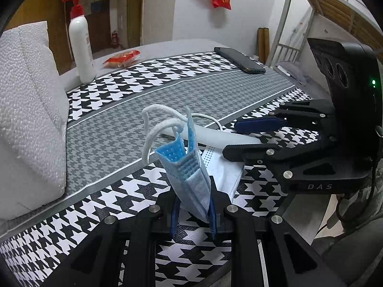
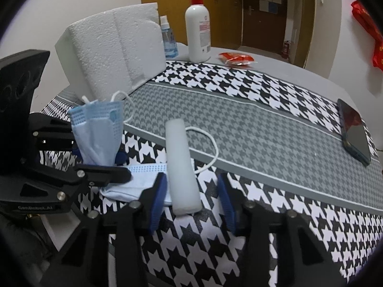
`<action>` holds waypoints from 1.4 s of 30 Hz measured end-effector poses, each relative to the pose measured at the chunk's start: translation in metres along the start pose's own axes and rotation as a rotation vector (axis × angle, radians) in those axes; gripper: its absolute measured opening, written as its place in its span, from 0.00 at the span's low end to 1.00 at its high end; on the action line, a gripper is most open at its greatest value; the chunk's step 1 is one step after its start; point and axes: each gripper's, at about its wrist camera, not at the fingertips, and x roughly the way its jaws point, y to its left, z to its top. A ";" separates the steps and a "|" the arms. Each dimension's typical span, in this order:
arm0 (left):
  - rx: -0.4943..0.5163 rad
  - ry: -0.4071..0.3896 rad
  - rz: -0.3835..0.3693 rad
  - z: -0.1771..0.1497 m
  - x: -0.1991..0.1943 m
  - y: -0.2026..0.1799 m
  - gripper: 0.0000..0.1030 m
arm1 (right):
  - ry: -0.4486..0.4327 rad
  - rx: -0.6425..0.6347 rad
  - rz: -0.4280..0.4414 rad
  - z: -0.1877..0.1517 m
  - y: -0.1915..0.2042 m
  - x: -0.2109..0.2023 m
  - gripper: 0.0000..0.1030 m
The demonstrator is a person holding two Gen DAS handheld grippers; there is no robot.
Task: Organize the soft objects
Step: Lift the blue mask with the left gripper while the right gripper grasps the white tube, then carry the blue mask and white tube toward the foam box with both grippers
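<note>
Left tool pinches a folded blue mask upright above the surface, while the right tool, spread around a white roll, could snag the flat mask beneath it.

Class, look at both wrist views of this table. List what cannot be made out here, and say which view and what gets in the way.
- Flat face mask, right wrist view: partly covered by the white cylinder and the left gripper.
- Pump bottle label, both views: print too small to read.
- Spray bottle, right wrist view: lower part hidden behind the foam block; unseen in the left view.
- Folded mask, left wrist view: bottom edge hidden between the jaws.
</note>
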 end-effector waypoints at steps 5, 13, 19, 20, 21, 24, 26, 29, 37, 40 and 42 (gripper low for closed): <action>0.000 0.000 -0.001 0.000 0.000 0.000 0.21 | -0.002 -0.017 0.016 -0.001 0.003 -0.001 0.31; -0.002 0.000 0.007 0.001 0.001 -0.001 0.21 | -0.005 0.023 0.047 -0.001 -0.001 -0.004 0.21; -0.019 -0.005 0.023 0.001 -0.002 0.001 0.21 | -0.038 0.045 0.035 -0.001 -0.005 -0.016 0.20; -0.020 -0.006 0.025 0.001 -0.003 0.001 0.21 | -0.045 0.050 0.030 -0.001 -0.006 -0.019 0.20; -0.023 -0.009 0.028 0.002 -0.003 0.001 0.21 | -0.048 0.053 0.028 0.000 -0.007 -0.019 0.20; -0.027 -0.019 0.041 0.003 -0.008 0.001 0.21 | -0.065 0.068 0.029 -0.002 -0.009 -0.025 0.20; -0.030 -0.027 0.052 0.003 -0.010 0.002 0.21 | -0.077 0.077 0.021 -0.002 -0.012 -0.029 0.20; -0.039 -0.033 0.079 0.002 -0.013 0.002 0.21 | -0.094 0.086 0.013 -0.003 -0.015 -0.036 0.21; -0.060 -0.055 0.132 0.001 -0.017 0.005 0.21 | -0.100 0.126 -0.017 -0.007 -0.024 -0.041 0.21; -0.068 -0.067 0.142 0.002 -0.018 0.003 0.21 | -0.095 0.143 -0.033 -0.009 -0.026 -0.041 0.21; -0.070 -0.074 0.149 0.003 -0.019 0.002 0.21 | -0.098 0.151 -0.042 -0.009 -0.026 -0.043 0.21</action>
